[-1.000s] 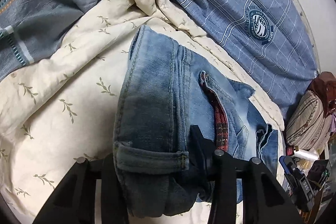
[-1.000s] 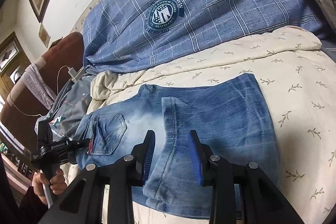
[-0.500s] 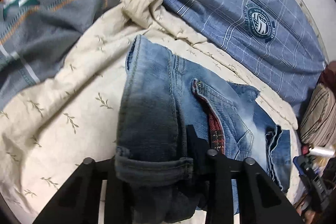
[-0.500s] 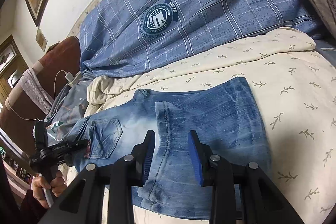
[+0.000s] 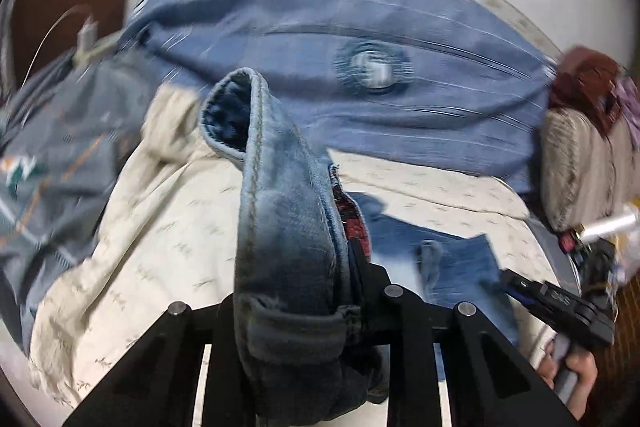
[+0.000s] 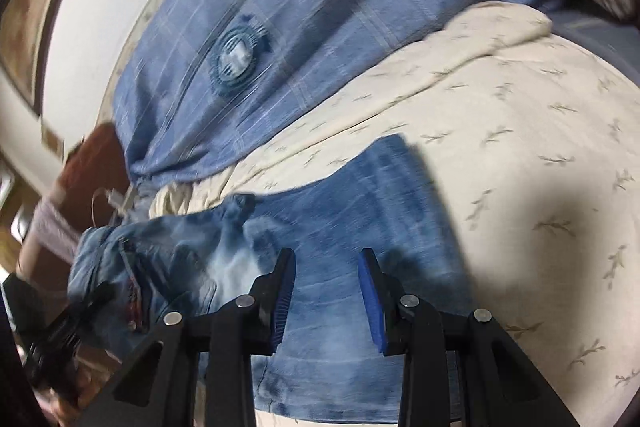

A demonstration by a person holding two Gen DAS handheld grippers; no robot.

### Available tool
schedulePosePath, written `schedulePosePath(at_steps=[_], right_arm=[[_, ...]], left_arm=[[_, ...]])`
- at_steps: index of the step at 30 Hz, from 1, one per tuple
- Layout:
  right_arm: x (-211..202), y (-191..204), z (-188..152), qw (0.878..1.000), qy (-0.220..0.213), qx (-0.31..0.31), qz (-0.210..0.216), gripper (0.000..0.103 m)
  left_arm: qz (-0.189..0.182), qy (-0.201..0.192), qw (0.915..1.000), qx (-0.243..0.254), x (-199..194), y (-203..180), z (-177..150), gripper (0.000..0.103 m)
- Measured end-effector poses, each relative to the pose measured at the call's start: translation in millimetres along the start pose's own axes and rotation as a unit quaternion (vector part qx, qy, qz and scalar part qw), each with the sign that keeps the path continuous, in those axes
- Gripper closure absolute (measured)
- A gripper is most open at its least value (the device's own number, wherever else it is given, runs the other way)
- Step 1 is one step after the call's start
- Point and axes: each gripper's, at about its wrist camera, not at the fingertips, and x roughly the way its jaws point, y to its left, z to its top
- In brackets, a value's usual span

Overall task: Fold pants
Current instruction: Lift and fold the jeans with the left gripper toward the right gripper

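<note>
1. My left gripper (image 5: pixel 296 307) is clamped on the jeans (image 5: pixel 288 219), their thick stitched waistband lifted off the bed.
2. My right gripper (image 6: pixel 326 291) hangs wide apart, empty, over flat faded denim on the cream leaf-print sheet (image 6: pixel 520 131).
3. Bare sheet lies beyond the jeans' right edge.

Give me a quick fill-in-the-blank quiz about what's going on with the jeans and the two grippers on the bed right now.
1. The left gripper is shut on the waistband end of the ____.
2. The right gripper hangs over the jeans with its jaws ____.
3. The pads on the right gripper's fingers are coloured ____.
4. The jeans lie on a cream quilt printed with small ____.

Missing words: jeans; open; blue; sprigs
</note>
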Motion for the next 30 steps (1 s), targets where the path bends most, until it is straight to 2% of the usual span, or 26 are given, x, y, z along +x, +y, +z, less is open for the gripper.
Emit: schedulePosePath(at_steps=[8,13,18,20,22,24,26,27,30], right_arm=[[-30,-41,20,0.995,-0.043,0.086,0.010,0.068],[-50,-65,27,0.990,-0.064,0.127,0.020,0.068],[-68,-84,32,0.985,-0.080,0.150,0.022,0.068],[-74,-91,33,0.984,-0.082,0.155,0.021,0.068],[-80,-96,34,0.984,-0.088,0.154,0.013,0.067],[-85,-100,35,0.984,-0.092,0.153,0.008,0.065],[-89,-106,35,0.983,-0.097,0.156,0.007,0.062],[-90,-107,35,0.982,-0.101,0.158,0.007,0.052],[-95,-106,35,0.983,-0.109,0.149,0.014,0.052]], left_arm=[[-0.038,0.009,0.9945,0.098,10,-102,2,0.078],[-0.055,0.042,0.9867,0.147,39,-162,-18,0.078],[-0.062,0.082,0.9787,0.177,76,-201,-42,0.078],[-0.069,0.099,0.9757,0.183,89,-213,-50,0.068],[-0.095,0.109,0.9718,0.186,92,-222,-52,0.045],[-0.143,0.102,0.9663,0.189,83,-228,-49,0.034],[-0.168,0.081,0.9622,0.199,67,-230,-45,0.028],[-0.166,0.062,0.9617,0.209,58,-229,-42,0.026],[-0.134,0.025,0.9627,0.234,42,-218,-34,0.025]])
